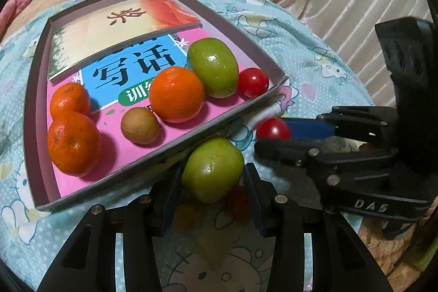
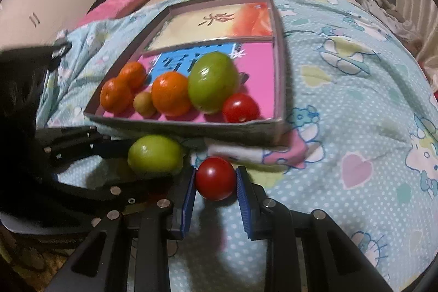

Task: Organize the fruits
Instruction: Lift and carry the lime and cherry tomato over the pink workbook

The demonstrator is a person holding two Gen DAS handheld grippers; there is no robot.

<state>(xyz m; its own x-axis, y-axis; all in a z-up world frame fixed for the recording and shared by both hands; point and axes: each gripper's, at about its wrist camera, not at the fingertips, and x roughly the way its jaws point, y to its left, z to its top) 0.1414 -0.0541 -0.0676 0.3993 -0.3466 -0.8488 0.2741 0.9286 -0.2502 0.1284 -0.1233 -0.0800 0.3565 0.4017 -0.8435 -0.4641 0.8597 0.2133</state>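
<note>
two fruits (image 1: 212, 168) (image 2: 215, 178) just outside box edge (image 2: 186, 127)

The cherry tomato (image 2: 215, 178) between the right gripper's (image 2: 215, 182) ribbed blue pads (image 2: 189, 199) had a smooth, glossy skin. The green fruit (image 1: 212, 168) at twelve o'clock of the left gripper (image 1: 212, 179) was waxy and shiny. The tangerines (image 1: 73, 141) showed a dimpled, semi-matt peel; the small brown fruit (image 1: 140, 125) looked dull and rough. The cardboard tray (image 1: 38, 111) held glossy printed paper booklets (image 1: 131, 67). The bedsheet (image 2: 342, 127) was matt printed cloth. Gripper frames were matt black plastic with bright metal screws (image 1: 281, 199).
</note>
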